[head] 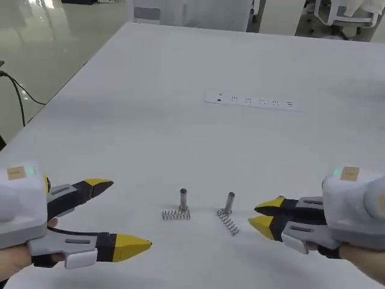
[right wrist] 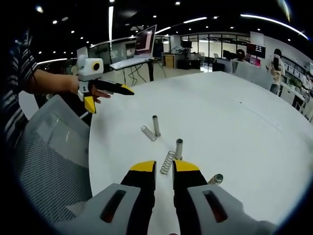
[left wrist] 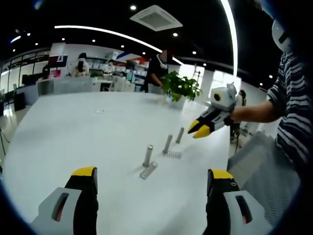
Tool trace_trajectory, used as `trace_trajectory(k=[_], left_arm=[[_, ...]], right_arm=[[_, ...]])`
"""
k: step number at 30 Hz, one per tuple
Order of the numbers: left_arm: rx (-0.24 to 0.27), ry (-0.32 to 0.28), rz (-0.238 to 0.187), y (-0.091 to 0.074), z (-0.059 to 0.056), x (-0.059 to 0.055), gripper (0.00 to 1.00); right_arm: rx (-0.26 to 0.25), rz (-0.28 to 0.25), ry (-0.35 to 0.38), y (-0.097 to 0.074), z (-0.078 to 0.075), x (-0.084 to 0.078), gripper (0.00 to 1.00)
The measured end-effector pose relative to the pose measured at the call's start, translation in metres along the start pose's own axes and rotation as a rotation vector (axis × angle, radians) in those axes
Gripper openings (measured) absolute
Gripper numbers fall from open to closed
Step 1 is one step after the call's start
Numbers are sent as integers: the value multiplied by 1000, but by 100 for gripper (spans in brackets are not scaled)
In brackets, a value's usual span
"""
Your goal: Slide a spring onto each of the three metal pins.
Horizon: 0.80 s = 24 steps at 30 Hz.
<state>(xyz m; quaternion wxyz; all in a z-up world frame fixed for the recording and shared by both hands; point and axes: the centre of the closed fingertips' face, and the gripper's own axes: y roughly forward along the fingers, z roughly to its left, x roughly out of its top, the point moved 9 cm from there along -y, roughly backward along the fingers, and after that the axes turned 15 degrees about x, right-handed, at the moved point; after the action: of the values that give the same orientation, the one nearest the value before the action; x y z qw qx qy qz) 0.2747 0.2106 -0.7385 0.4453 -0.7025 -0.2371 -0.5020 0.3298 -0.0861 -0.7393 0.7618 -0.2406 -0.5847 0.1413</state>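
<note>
Head view: my left gripper (head: 116,213) hangs low over the near left of the white desk (head: 180,138). Its jaws are spread wide, with nothing between them. My right gripper (head: 264,214) is at the near right, its jaws drawn in to a narrow gap and holding nothing.

Between the two grippers, two short metal pins stand upright on the desk, the left pin (head: 183,198) and the right pin (head: 230,201), both of them bare. The first spring (head: 175,214) lies flat at the foot of the left pin, on the side nearer me. The second spring (head: 228,221) lies slanted at the foot of the right pin, just off the tips of my right jaws and apart from them.

In the right gripper view that spring sits straight ahead of the narrow gap, and a third pin (right wrist: 216,179) stands just beside the outer side of one jaw. In the left gripper view the three pins form a line well ahead of my wide jaws, with both springs on the desk beside them. Far across the desk lies a white power strip (head: 249,101).
</note>
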Motion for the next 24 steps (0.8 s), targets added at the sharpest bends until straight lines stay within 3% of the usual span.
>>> trace_trajectory(k=[9, 18, 24], left_arm=[[2, -2, -1, -3, 0, 0, 89], [11, 3, 6, -5, 1, -2, 89], [15, 1, 5, -7, 2, -3, 89]], right_arm=[[16, 27, 1, 20, -1, 1, 11], [-64, 68, 31, 34, -8, -5, 13], [-79, 92, 50, 43, -11, -10, 14]])
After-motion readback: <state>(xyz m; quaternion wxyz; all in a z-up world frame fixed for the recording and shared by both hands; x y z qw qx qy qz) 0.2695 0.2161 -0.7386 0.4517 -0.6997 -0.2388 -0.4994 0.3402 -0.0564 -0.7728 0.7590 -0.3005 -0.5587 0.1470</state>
